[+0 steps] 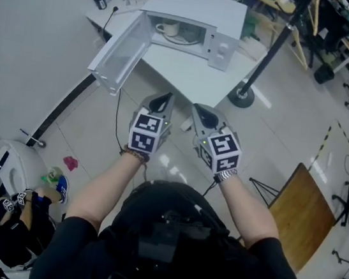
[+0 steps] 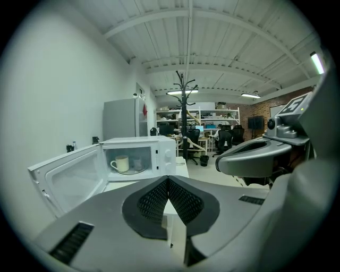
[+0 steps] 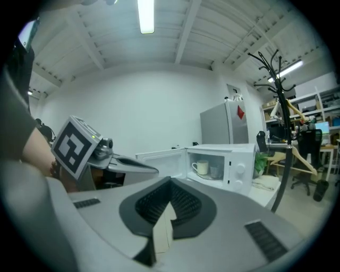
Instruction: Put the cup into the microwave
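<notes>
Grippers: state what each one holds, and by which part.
Nothing is held. The left gripper and right gripper are both shut and empty; the cup sits inside the open microwave, away from both.

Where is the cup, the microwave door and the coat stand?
cup (image 2: 121,163): left gripper view, its side wall.
microwave door (image 1: 119,52): head view, middle of its inner panel.
coat stand (image 1: 241,98): head view, its round base.

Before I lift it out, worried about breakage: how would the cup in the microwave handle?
The cup looks like glazed ceramic: probably rigid, slick, chippable. Squat, it seems unlikely to tip. On the smooth turntable plate, a push would likely slide it.
</notes>
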A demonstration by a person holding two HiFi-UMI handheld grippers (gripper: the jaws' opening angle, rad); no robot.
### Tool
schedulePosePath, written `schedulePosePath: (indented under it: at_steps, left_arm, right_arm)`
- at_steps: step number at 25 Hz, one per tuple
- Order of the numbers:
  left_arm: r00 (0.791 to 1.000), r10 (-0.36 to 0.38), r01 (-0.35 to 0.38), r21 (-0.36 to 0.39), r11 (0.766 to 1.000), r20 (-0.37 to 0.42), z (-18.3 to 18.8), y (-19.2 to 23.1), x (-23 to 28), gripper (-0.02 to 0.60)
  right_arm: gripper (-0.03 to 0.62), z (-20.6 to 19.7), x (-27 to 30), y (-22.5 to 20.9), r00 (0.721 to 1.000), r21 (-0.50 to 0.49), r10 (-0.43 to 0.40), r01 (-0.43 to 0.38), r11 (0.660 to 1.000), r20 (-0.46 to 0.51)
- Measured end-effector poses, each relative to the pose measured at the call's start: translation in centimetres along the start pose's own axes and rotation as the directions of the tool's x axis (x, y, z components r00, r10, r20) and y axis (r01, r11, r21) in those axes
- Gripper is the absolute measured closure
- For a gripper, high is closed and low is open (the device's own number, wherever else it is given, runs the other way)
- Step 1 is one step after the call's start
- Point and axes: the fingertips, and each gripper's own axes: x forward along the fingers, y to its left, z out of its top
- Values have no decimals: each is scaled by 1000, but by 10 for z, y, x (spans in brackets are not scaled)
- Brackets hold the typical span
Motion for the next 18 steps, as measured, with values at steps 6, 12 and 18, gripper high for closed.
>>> schedulePosePath:
  at_steps: [6,12,18]
  left_arm:
    - [1000,5,-5,13,1000,16,3,-15,-18,580]
    - [999,-17,16,23,1000,33,5,-11,-32,581]
    - [998,-49,48,26,998,43,5,3,-51,581]
  right_arm:
    - [594,5,-15,6,1000,0,6,-6,1000,21]
    - [594,11,-12,20,1000,-20,-15,16,1000,25]
    - [594,16,-2,41,999,-31,-45,45,998,22]
